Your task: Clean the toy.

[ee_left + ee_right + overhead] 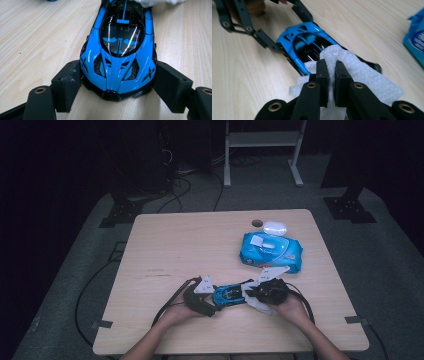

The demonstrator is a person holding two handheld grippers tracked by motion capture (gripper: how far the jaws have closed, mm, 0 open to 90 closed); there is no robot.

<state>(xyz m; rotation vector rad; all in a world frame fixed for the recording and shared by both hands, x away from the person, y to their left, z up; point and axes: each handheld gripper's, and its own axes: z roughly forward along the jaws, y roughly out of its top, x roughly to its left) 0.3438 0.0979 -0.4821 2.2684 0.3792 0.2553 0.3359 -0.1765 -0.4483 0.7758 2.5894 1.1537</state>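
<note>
Left tool (pixel 117 82) clamps the blue toy car (pixel 120 50) by its nose | right tool (pixel 331 75) pinches a white wipe (pixel 359 72) against the car's rear | car sits near the worktop's (pixel 175 250) front edge, middle | wipes pack (pixel 271 251) toward the far right corner.

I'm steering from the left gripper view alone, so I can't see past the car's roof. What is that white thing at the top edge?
Observer: A white wipe, pinched in the right gripper and lying on the toy car.
Operator: Where did it come from?
Observer: Probably the blue wipes pack, farther back on the table.
Operator: Is my grip square?
Observer: The left gripper clamps the car's nose from both sides.
</note>
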